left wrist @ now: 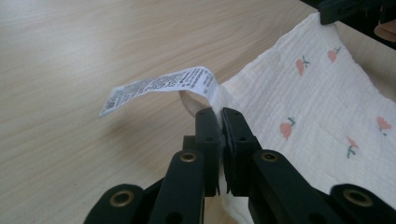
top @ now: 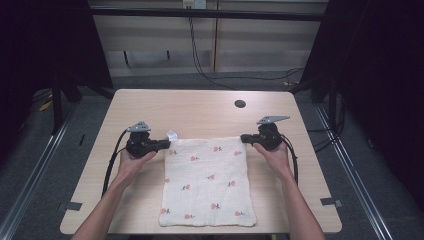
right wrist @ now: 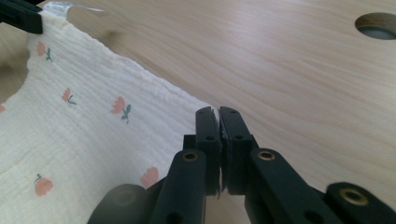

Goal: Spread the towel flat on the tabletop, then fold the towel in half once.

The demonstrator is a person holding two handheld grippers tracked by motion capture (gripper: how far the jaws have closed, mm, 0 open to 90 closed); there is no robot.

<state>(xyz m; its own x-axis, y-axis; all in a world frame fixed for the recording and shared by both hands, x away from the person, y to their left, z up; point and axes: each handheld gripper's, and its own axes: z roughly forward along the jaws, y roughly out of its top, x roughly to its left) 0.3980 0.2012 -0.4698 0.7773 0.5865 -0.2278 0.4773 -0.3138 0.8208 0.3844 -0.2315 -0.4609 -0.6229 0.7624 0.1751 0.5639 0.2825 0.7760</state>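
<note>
Fingers [left wrist: 205, 135] of my left gripper [left wrist: 218, 113] are pinched shut on the cloth's [top: 207, 180] far left corner, right beneath its white tag [left wrist: 159, 86], which sticks out over the worktop [top: 200, 107]. My right gripper [right wrist: 218, 112] is clamped the same way on the far right corner. Between them the cream cloth, printed with small pink flowers, lies spread flat on the worktop's near half.

table [top: 150, 105]: light wood, round hole [top: 240, 104] | on it: flower-print cloth [top: 207, 185], spread flat
</note>
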